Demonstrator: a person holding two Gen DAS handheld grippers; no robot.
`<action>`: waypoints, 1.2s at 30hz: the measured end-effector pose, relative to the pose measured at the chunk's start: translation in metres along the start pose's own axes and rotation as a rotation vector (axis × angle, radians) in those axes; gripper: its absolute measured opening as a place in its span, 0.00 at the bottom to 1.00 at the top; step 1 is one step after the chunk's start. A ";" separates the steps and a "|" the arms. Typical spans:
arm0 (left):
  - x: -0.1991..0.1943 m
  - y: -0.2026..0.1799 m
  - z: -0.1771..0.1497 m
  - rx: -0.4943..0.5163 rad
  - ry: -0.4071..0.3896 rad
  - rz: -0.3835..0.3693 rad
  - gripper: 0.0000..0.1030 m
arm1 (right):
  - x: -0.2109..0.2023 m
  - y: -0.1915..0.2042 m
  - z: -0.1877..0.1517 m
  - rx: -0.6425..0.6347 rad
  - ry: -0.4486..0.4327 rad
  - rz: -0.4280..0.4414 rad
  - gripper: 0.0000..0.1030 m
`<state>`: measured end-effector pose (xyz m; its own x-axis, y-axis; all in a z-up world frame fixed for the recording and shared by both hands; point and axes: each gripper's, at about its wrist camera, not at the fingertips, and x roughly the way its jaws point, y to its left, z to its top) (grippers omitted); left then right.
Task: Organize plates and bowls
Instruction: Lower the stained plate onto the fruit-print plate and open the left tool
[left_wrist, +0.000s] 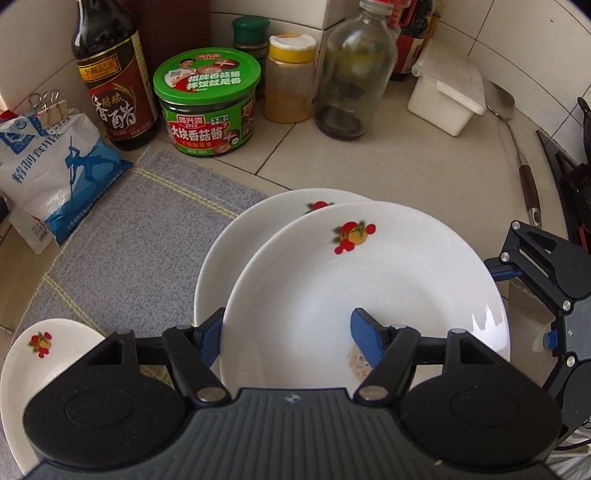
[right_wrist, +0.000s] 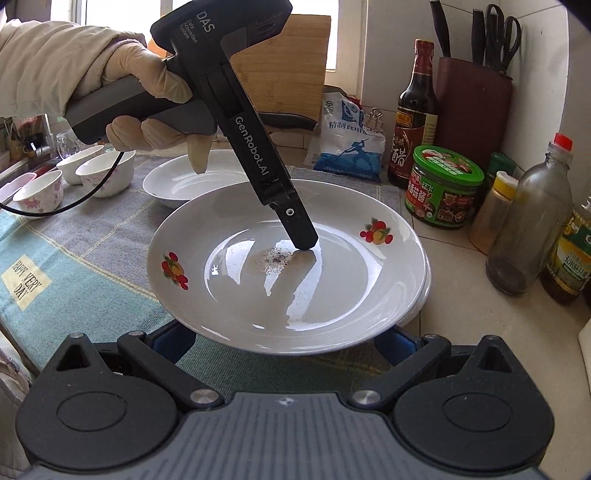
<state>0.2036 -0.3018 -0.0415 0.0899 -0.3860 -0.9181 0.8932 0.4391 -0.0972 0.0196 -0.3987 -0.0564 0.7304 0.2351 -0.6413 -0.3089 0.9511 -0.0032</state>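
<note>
A white fruit-print plate (left_wrist: 369, 280) (right_wrist: 332, 295) with dark specks at its centre lies offset on a second like plate (left_wrist: 236, 251) (right_wrist: 424, 291) on the grey-blue cloth (left_wrist: 140, 229). My left gripper (left_wrist: 288, 328) (right_wrist: 304, 240), held by a gloved hand (right_wrist: 147, 74), points steeply down. It is open, with one finger outside the top plate's left rim and the other fingertip on the plate's bottom. My right gripper (right_wrist: 282, 343) (left_wrist: 517, 280) is open wide, its fingertips hidden under the plate's near rim. A third plate (left_wrist: 44, 354) (right_wrist: 173, 184) and three small bowls (right_wrist: 107, 170) stand further off.
Along the tiled wall stand a vinegar bottle (left_wrist: 110, 81), a green jar (left_wrist: 208, 99), a salt bag (left_wrist: 55, 166), spice jars, a glass bottle (left_wrist: 354, 74) and a white box (left_wrist: 447, 99). A ladle (left_wrist: 524, 166) lies to the right. A knife block (right_wrist: 472, 110) stands in the corner.
</note>
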 end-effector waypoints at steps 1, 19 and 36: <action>0.002 -0.001 0.001 0.005 0.001 -0.005 0.69 | 0.000 -0.002 -0.001 0.008 0.000 -0.004 1.00; 0.027 0.000 0.013 0.046 0.015 -0.016 0.67 | -0.004 -0.005 0.005 0.050 0.019 -0.072 1.00; 0.027 0.002 0.015 0.050 -0.014 0.017 0.67 | 0.003 -0.005 0.003 0.072 0.028 -0.088 1.00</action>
<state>0.2148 -0.3233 -0.0606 0.1110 -0.3906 -0.9139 0.9124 0.4046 -0.0621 0.0249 -0.4026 -0.0558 0.7352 0.1455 -0.6621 -0.1993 0.9799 -0.0060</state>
